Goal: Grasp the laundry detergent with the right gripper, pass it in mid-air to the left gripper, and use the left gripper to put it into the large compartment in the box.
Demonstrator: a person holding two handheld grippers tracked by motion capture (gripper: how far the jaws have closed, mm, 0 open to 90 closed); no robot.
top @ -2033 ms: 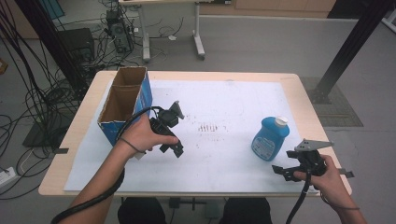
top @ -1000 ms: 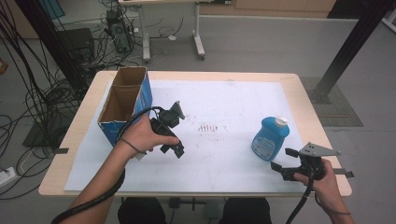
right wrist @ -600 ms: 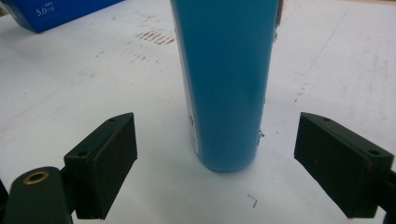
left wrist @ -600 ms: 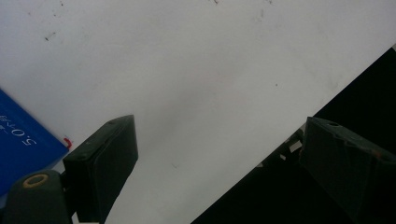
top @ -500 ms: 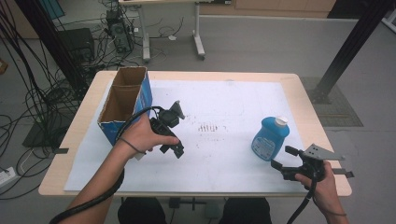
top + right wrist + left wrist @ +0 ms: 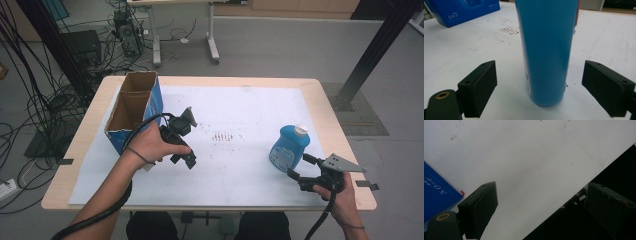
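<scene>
The blue bottle stands upright on the white sheet that covers the surface, toward its right side, white cap on top. The right tool sits just beside it on the near side, held in the right hand near the front right corner and pointing at the bottle's lower part. In the right gripper view the bottle rises straight ahead, centred between the two black jaws. Both jaws stand wide apart, with bare sheet showing on each side between pad and bottle, so the tool is open and grips nothing. The bottle's base rests on the sheet slightly beyond the jaw tips rather than fully between them.

The left tool is well apart from the bottle, near the middle-left of the surface, held in the left hand and angled down toward the sheet. In the left gripper view its jaws are spread wide with only sheet between them, so it is open and empty too. Just beside the left hand stands an open cardboard box with blue sides; a corner of the box appears at the left of that view. A patch of faint reddish marks lies on the sheet between the two tools.
</scene>
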